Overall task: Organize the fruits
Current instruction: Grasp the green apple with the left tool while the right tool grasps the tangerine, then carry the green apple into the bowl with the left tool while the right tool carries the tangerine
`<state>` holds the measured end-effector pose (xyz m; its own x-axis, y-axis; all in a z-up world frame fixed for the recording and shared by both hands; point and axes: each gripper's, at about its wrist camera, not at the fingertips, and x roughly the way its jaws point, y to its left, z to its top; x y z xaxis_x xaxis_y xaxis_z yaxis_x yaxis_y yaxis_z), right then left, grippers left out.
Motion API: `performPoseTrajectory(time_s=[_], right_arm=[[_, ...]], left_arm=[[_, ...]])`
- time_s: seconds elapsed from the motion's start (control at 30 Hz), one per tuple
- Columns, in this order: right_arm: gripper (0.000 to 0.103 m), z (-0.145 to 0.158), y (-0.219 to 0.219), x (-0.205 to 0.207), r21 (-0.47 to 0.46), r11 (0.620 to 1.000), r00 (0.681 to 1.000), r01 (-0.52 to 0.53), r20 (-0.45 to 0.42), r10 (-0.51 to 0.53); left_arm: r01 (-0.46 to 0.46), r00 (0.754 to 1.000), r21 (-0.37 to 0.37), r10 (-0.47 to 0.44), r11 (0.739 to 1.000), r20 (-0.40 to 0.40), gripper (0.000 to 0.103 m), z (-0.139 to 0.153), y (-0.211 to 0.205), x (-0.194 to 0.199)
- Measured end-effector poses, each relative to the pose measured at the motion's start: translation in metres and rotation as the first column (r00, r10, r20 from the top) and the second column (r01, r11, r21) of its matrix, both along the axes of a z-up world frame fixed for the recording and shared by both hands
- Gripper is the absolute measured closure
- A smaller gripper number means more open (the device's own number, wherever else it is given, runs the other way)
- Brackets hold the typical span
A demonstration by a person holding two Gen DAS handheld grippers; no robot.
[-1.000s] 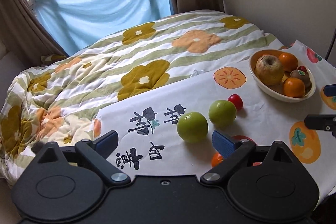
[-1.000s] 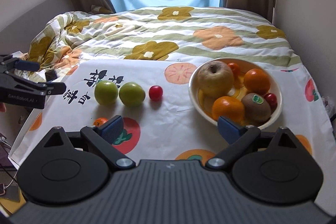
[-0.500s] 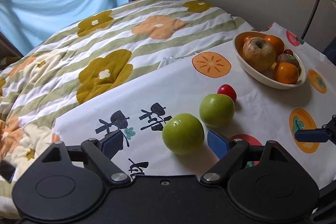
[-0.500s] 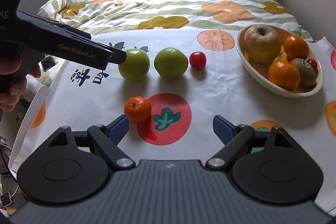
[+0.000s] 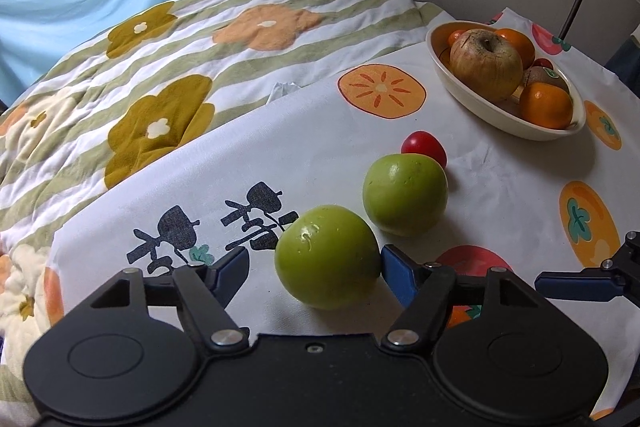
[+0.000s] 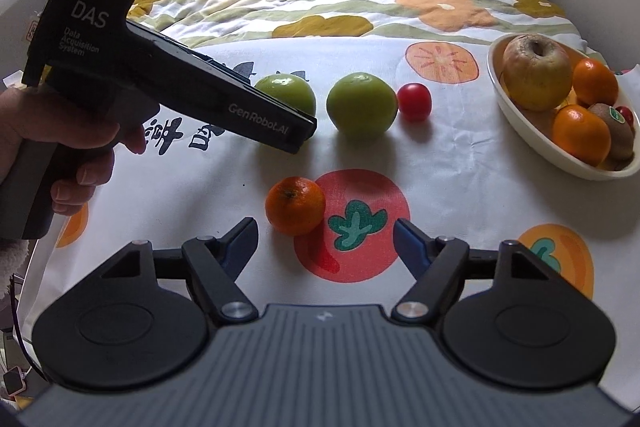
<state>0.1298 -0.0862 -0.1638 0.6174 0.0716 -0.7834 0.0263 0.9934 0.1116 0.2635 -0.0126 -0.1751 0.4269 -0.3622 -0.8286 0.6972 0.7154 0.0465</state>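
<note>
Both of my tools have dropped closer to the cloth, each now lined up on a fruit.

My left gripper [image 5: 314, 267] is closing around the nearer green apple [image 5: 327, 255]; the apple sits between the jaws, and I can't tell whether the right pad touches it yet. My right gripper [image 6: 325, 241] is closing too, the tangerine [image 6: 295, 205] just ahead of its left finger [image 6: 240, 241], not gripped. I judge this the picking step. Next I should push the right tool forward and leftward, squeeze both, then carry the fruit to the bowl [image 6: 520, 131], well apart on the right.
</note>
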Motion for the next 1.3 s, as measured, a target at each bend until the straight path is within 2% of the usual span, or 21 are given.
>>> performPoseTrajectory(time_s=[0.07, 0.1, 0.13, 0.43, 1.0, 1.03, 1.07, 1.3], right_arm=[[0.016, -0.002, 0.003, 0.002, -0.003, 1.0, 1.0, -0.01, -0.004, 0.01], [0.017, -0.002, 0.005, 0.003, -0.005, 1.0, 1.0, -0.014, -0.007, 0.014], [0.018, -0.003, 0.006, 0.004, -0.003, 1.0, 1.0, -0.019, -0.009, 0.019], [0.025, -0.011, 0.01, 0.012, -0.005, 0.999, 0.999, -0.04, -0.023, 0.04], [0.038, -0.017, 0.015, 0.028, -0.01, 0.997, 0.997, -0.07, -0.022, 0.07], [0.04, -0.017, 0.015, 0.029, -0.01, 0.997, 0.997, -0.074, -0.021, 0.074], [0.048, -0.017, 0.015, 0.03, -0.007, 0.997, 0.997, -0.079, -0.021, 0.079], [0.049, -0.013, 0.015, 0.028, -0.015, 0.997, 0.997, -0.08, 0.004, 0.08]], left_arm=[[0.007, 1.0, -0.008, -0.007, 1.0, -0.006, 0.032, -0.001, 0.0, 0.001], [0.017, 1.0, -0.016, -0.017, 1.0, -0.016, 0.038, -0.001, 0.001, 0.0], [0.024, 0.999, -0.023, -0.025, 0.999, -0.022, 0.041, -0.001, 0.001, 0.0], [0.055, 0.998, 0.032, -0.056, 0.998, 0.019, 0.041, -0.001, 0.006, -0.007], [-0.062, 0.998, 0.047, 0.061, 0.997, 0.022, 0.041, 0.002, 0.051, -0.003], [-0.069, 0.997, 0.045, 0.068, 0.997, 0.024, 0.041, 0.003, 0.053, -0.004], [-0.077, 0.997, 0.043, 0.075, 0.996, 0.026, 0.041, 0.004, 0.055, -0.005], [-0.117, 0.992, 0.02, 0.116, 0.993, 0.053, 0.041, 0.01, 0.064, -0.012]])
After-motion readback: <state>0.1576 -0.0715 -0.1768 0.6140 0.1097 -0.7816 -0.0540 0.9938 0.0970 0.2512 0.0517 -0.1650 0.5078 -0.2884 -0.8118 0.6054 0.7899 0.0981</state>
